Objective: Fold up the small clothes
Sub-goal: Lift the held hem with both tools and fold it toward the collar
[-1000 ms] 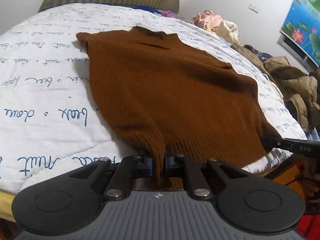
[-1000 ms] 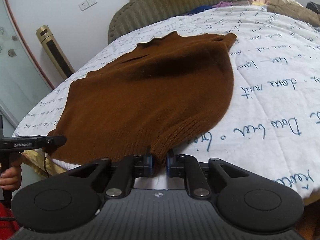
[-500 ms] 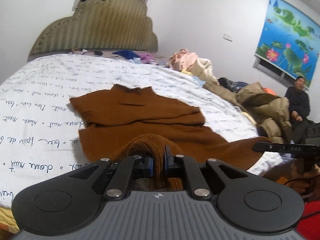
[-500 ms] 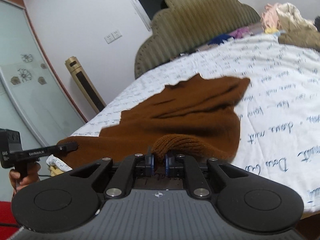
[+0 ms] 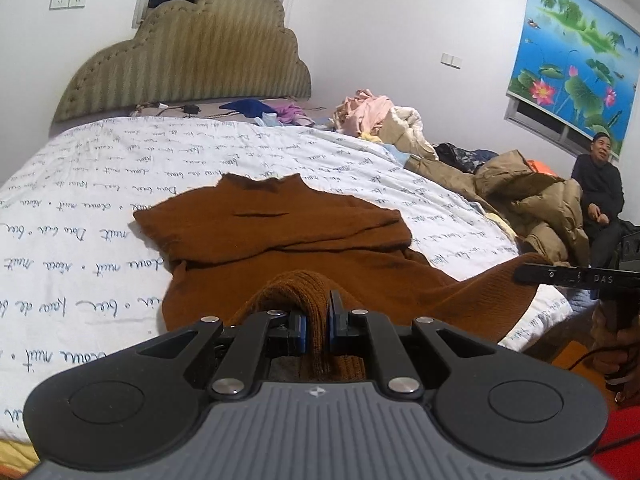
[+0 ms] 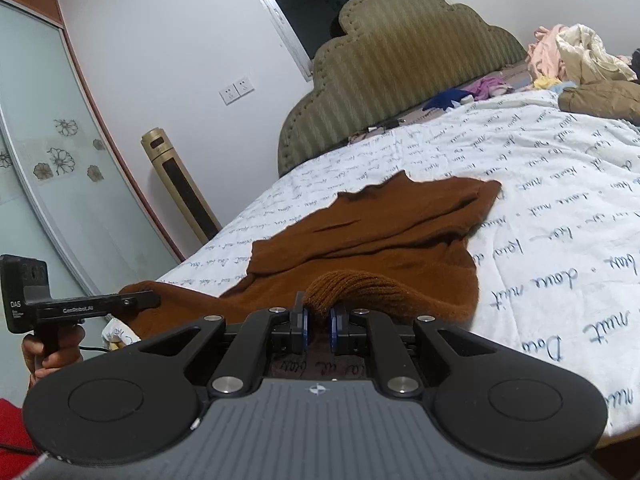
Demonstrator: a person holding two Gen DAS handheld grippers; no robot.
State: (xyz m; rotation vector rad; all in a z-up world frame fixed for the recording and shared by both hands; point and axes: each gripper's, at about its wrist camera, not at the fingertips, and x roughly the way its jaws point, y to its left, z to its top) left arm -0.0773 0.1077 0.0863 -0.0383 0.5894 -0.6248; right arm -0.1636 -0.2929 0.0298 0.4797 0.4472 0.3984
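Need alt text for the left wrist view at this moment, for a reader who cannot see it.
The left gripper is shut on the ribbed hem of a brown sweater and holds it raised above a white quilt with blue script. The right gripper pinches the hem's other corner at the right edge. Behind stand a padded headboard, piled clothes and a seated man.

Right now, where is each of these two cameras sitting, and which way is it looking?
Left wrist view: rides on the left gripper, facing up the bed toward the headboard; the right gripper juts in.
Right wrist view: rides on the right gripper, facing likewise; the left gripper and hand show.
Both share the brown sweater, pinched at its hem.
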